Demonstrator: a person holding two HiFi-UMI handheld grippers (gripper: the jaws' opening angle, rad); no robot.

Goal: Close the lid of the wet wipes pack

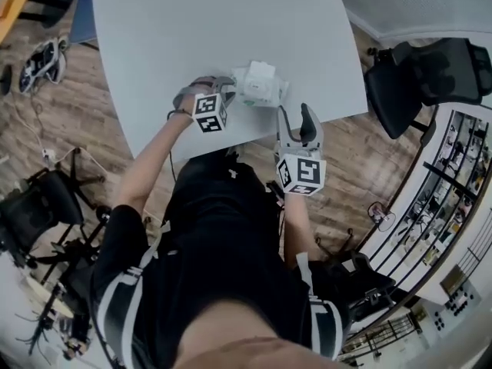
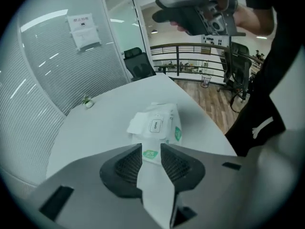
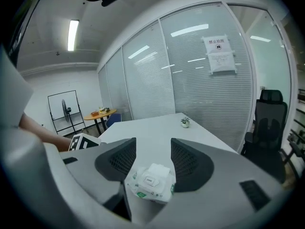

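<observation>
The wet wipes pack (image 1: 260,84) lies near the front edge of the white table (image 1: 177,37). It is white with green labels, and its white lid (image 2: 148,124) sits lifted on top. My left gripper (image 1: 217,87) is at the pack's left end. In the left gripper view its jaws (image 2: 151,147) stand a narrow gap apart, with the pack's green-labelled end showing in the gap. My right gripper (image 1: 296,115) hangs open just off the table's edge, to the right of the pack. In the right gripper view the pack (image 3: 151,181) shows beyond the wide jaws (image 3: 153,143), untouched.
A small potted plant (image 2: 88,101) stands at the table's far side. A black office chair (image 1: 427,75) is to the right of the table and another (image 1: 38,206) to the left on the wood floor. Glass walls with blinds (image 3: 200,89) bound the room.
</observation>
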